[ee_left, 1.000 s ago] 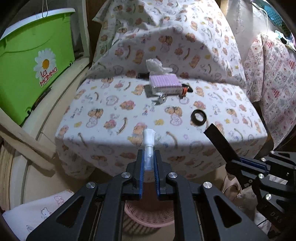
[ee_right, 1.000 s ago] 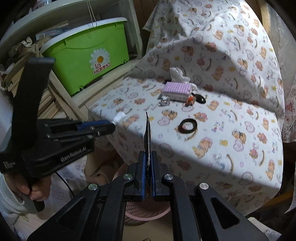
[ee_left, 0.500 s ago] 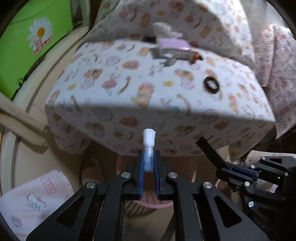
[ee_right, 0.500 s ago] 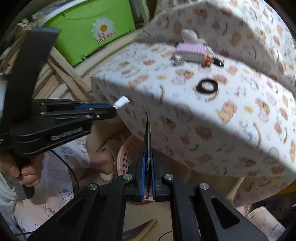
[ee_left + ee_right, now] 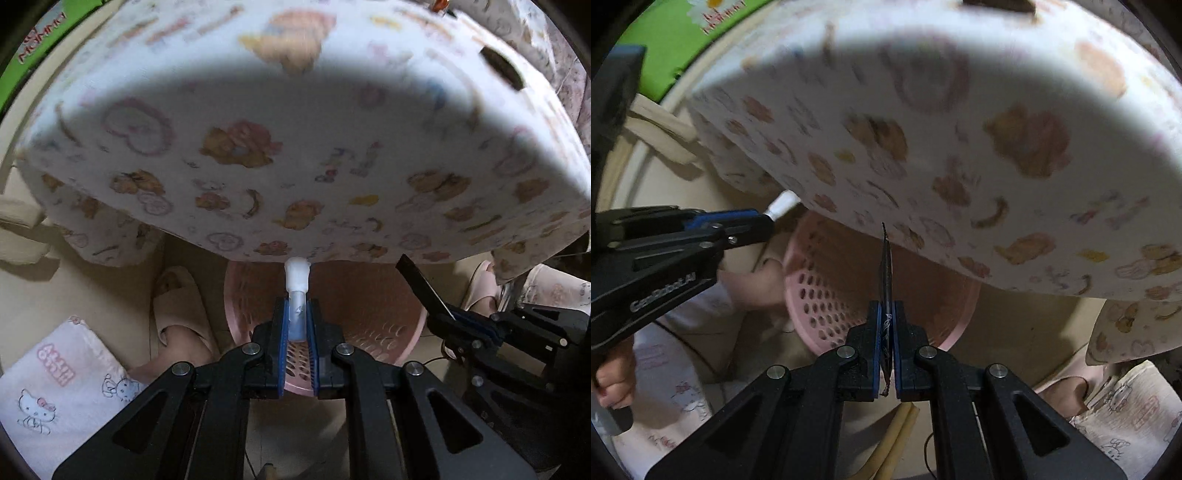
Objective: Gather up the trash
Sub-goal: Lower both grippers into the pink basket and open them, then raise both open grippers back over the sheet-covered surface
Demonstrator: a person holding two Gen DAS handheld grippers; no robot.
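Nearest in the left wrist view: left gripper pointing down, blue pads clamped on a small clear tube with a white cap, cap end sticking out past the fingertips. Directly beneath, a pink perforated basket on the pale floor, the tube hanging over its opening, apart from the rim. To the right at the same depth, the right gripper pinching a thin flat dark wrapper, its tip raised over the basket's right side. Left of the basket, a foot in a beige slipper, and nearer the lower left corner a white cloth with cartoon cats. In the right wrist view: right gripper closed tight on the dark wrapper, seen edge-on as a narrow blade above the pink basket. At left, the left gripper with the white cap poking out near the basket's far rim, and the hand on its grip at the lower left edge. Beyond and above, blurred, a padded surface in a bear-print cloth overhanging the basket's far part. Farthest, a green bin with a daisy logo at upper left
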